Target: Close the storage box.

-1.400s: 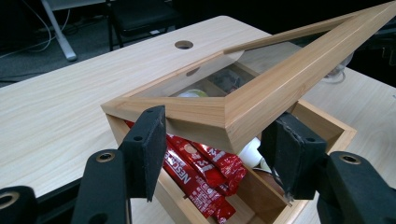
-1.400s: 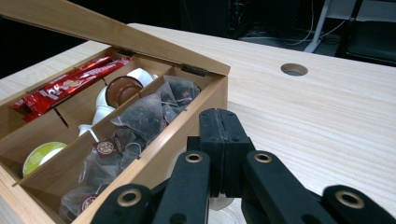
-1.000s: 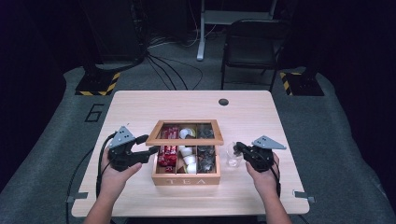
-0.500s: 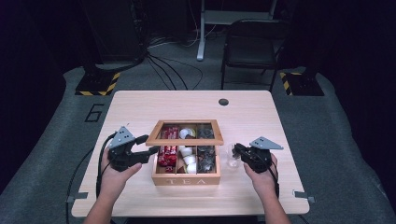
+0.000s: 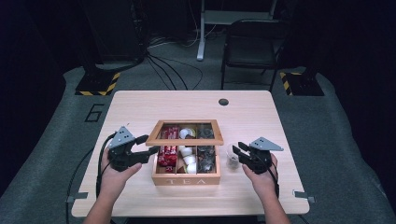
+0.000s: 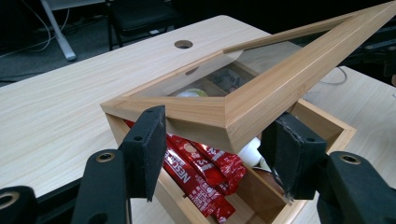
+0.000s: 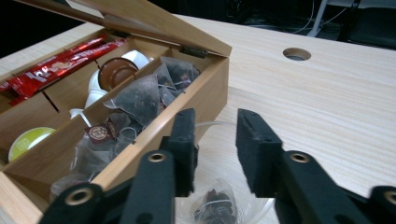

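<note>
My left tool (image 6: 219,144) grips the corner of the glass-paned wooden lid (image 6: 261,88) and holds it raised above the open wooden tea box (image 5: 186,175) in the middle of the pale wooden surface (image 5: 140,107). My right tool (image 7: 215,140) has just been opening; its jaws are released above the small clear plastic cup with a tea bag (image 7: 212,207), just beside the box.
</note>
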